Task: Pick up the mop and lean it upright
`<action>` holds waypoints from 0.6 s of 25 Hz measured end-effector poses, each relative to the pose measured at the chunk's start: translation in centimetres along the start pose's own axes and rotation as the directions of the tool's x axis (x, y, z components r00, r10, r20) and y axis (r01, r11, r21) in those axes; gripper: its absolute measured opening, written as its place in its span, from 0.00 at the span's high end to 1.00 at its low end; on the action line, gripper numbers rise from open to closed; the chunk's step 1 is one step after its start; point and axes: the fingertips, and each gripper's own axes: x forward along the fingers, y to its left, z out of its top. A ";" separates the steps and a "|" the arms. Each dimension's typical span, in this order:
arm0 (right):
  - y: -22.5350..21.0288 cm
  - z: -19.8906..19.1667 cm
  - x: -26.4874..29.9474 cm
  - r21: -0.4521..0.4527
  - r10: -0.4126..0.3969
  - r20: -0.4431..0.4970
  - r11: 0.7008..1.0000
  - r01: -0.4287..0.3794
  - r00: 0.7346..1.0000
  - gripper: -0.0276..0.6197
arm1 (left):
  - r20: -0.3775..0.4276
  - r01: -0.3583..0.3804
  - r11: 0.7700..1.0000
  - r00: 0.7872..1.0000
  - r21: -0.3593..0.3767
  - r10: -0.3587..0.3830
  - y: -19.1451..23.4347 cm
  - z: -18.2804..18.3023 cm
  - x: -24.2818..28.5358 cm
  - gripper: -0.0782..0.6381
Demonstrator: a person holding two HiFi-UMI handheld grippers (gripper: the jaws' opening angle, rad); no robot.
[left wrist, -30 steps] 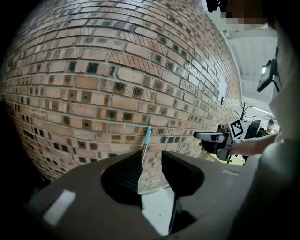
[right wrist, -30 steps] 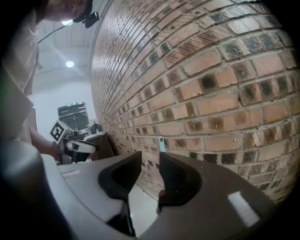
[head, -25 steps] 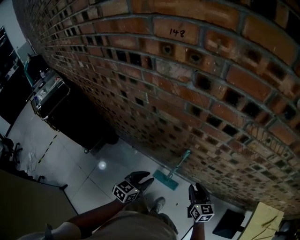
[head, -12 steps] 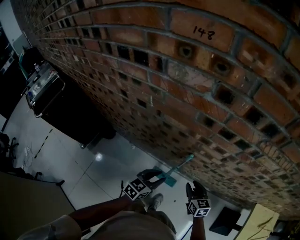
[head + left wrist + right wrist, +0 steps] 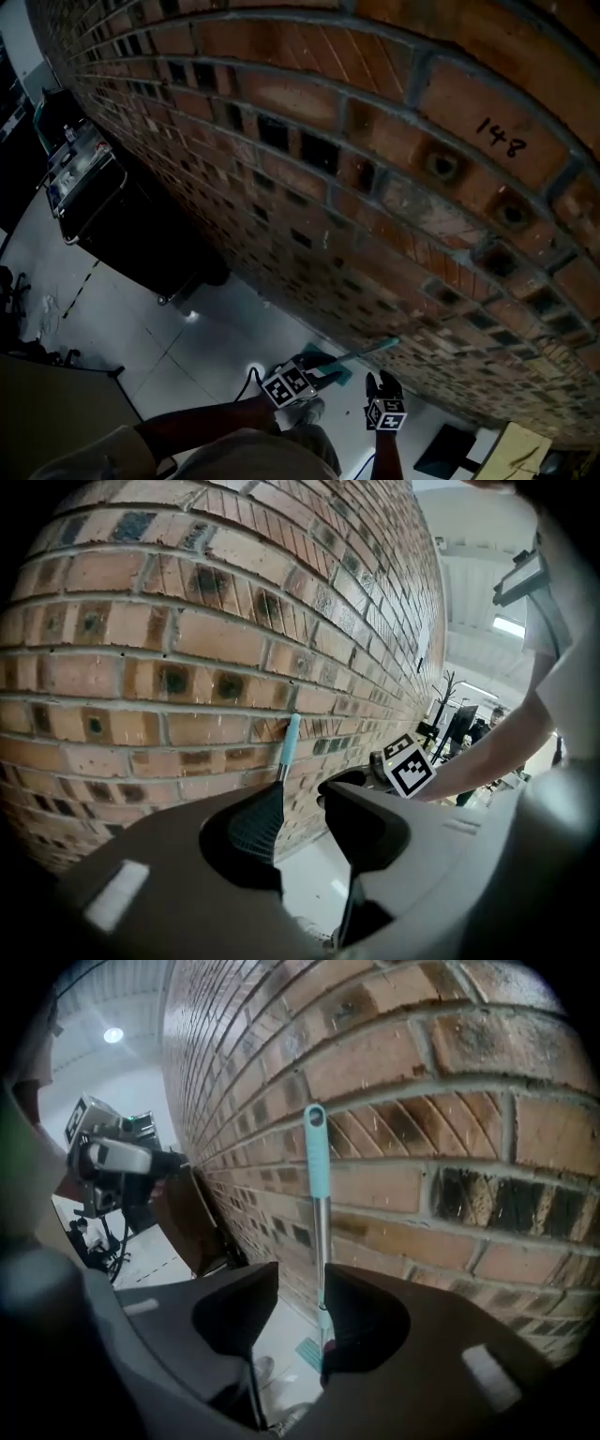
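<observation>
Brick wall (image 5: 309, 178): red-brown and fills most of the head view, so all places below are given from it.
Mop (image 5: 320, 1222): it stands at the foot of the wall on the pale floor (image 5: 187, 347). The handle leans on the bricks, the teal end is up, and the flat head is down just in front of the wall.
Right gripper (image 5: 298, 1288): it is in front of the wall, a little short of the mop. Its jaws have just been opening and now stand moderately apart. The handle shows through the gap, close along one jaw's edge, but further off; no pad presses on it.
Left gripper (image 5: 302, 803): it also faces the wall. The jaws are apart, with only floor and bricks between them.
Changed: compared with a second ago, both grippers are lower and nearer to the foot of the wall in the head view. The mop keeps the same lean.
Meaning: nothing holds the mop and the wall alone supports it. In my judgement the leaning is done, or a new grip is being prepared; I cannot decide which.
</observation>
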 end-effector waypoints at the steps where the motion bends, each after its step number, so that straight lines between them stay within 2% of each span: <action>1: -0.2 -0.8 0.7 0.006 -0.007 -0.017 1.000 0.007 1.000 0.73 | -0.008 0.012 1.000 1.000 0.004 -0.012 0.0 -0.2 0.2 0.67; 7: -0.9 -3.4 4.4 0.017 -0.032 -0.075 0.999 0.033 0.997 0.73 | -0.050 0.060 0.997 0.997 0.055 -0.057 0.7 -1.0 0.6 0.67; 15: -2.9 -7.0 9.5 0.038 -0.044 -0.118 0.998 0.049 0.992 0.72 | -0.073 0.068 0.996 0.995 0.053 -0.064 1.9 -2.2 0.9 0.67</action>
